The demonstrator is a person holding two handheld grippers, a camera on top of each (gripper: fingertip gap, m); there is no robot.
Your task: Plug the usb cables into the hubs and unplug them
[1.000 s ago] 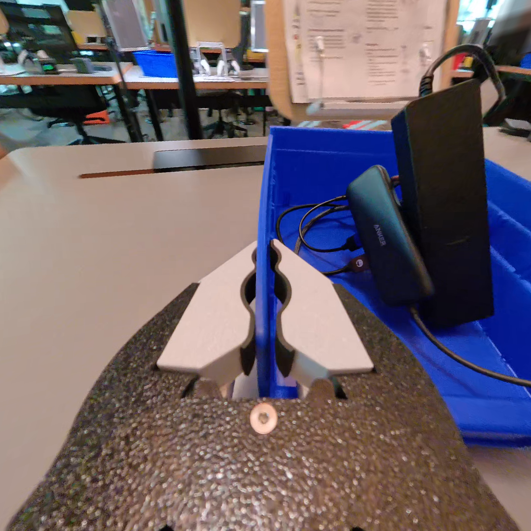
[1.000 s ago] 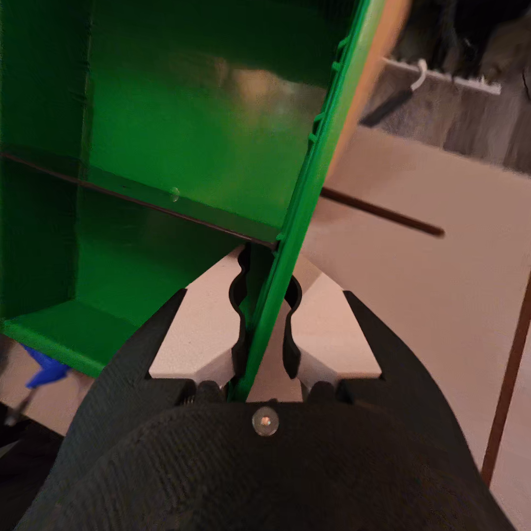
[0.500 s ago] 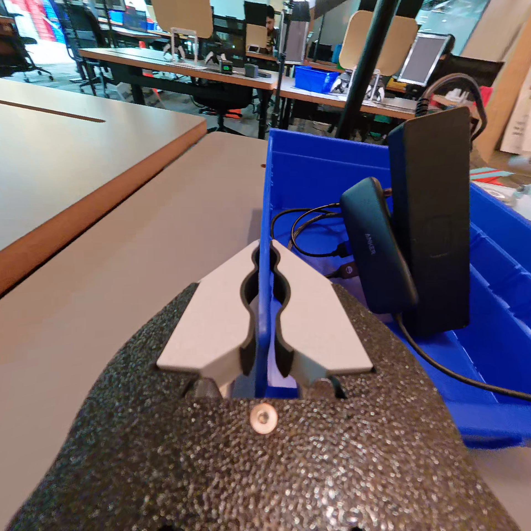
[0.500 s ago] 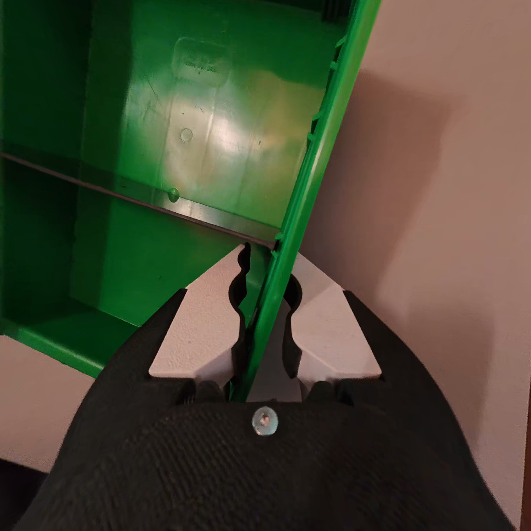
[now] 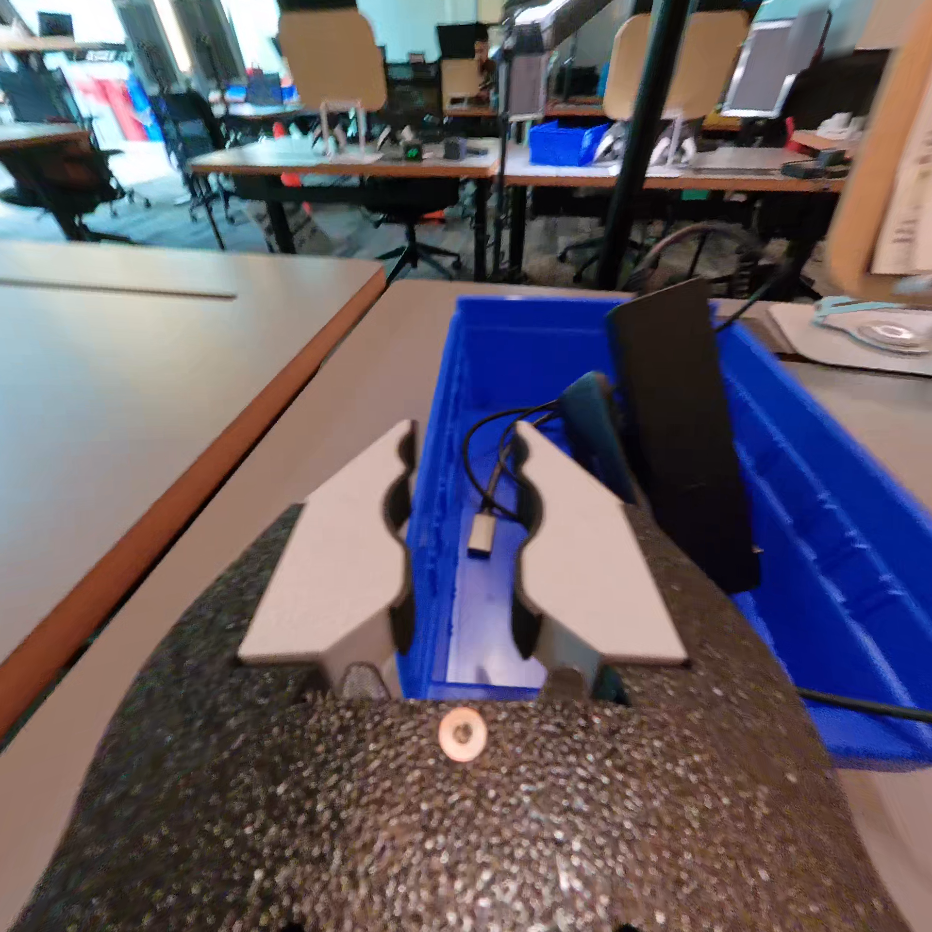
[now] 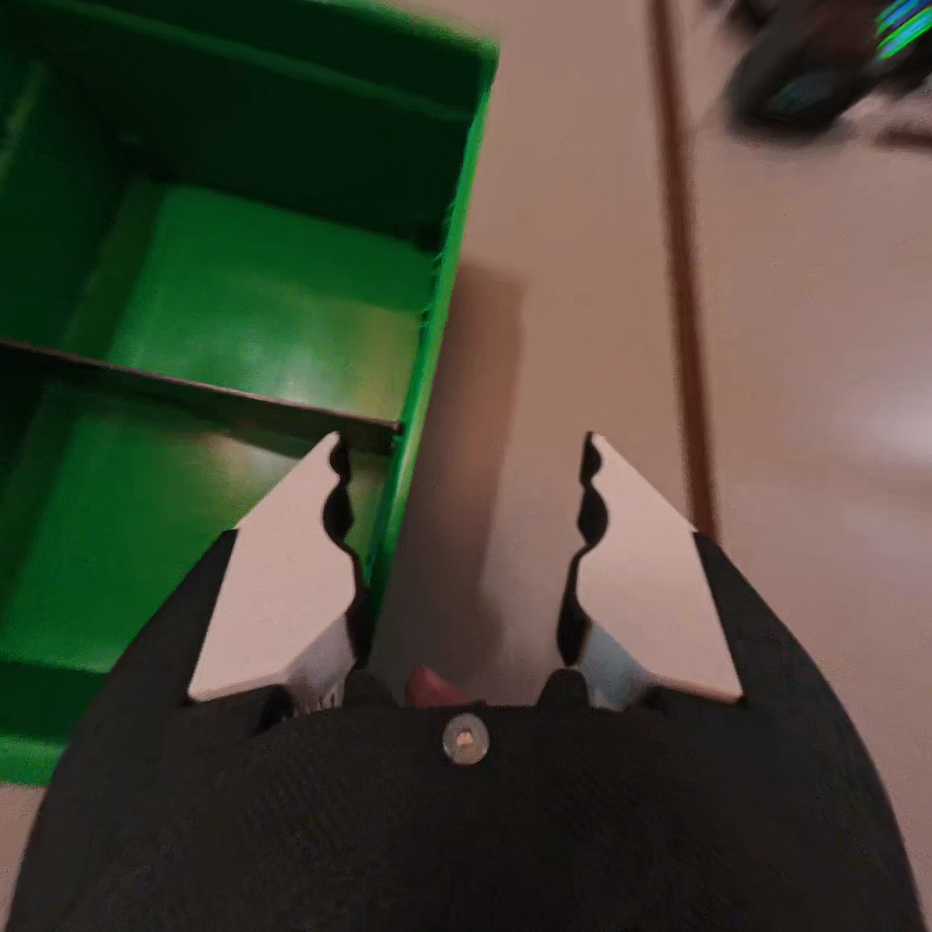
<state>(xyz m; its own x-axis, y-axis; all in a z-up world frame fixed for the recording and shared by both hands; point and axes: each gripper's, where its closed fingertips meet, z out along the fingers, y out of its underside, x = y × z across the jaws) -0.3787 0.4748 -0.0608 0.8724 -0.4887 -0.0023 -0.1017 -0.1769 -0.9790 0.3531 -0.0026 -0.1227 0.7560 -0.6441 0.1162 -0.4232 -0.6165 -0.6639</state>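
Observation:
In the left wrist view my left gripper [image 5: 465, 424] is open. Its fingers straddle the left wall [image 5: 433, 504] of a blue bin without pressing on it. Inside the bin a dark teal hub [image 5: 595, 444] leans against a tall black block [image 5: 681, 444]. A thin black cable [image 5: 474, 444] ends in a silver USB plug [image 5: 481, 539] lying on the bin floor between my fingers. In the right wrist view my right gripper [image 6: 463, 436] is wide open. The right wall [image 6: 454, 252] of a green bin stands between its fingers, close to the left finger, not clamped.
The green bin has a black divider [image 6: 201, 388] across it and rests on a beige table with a dark seam [image 6: 681, 252]. A second table [image 5: 151, 378] lies left of the blue bin across a gap. A black pole [image 5: 630, 151], desks and chairs stand beyond.
Both grippers were shut on their bin walls and have opened, the right one wide. The walls have left both grasps. Both views have shifted, and the green bin now sits on the table.

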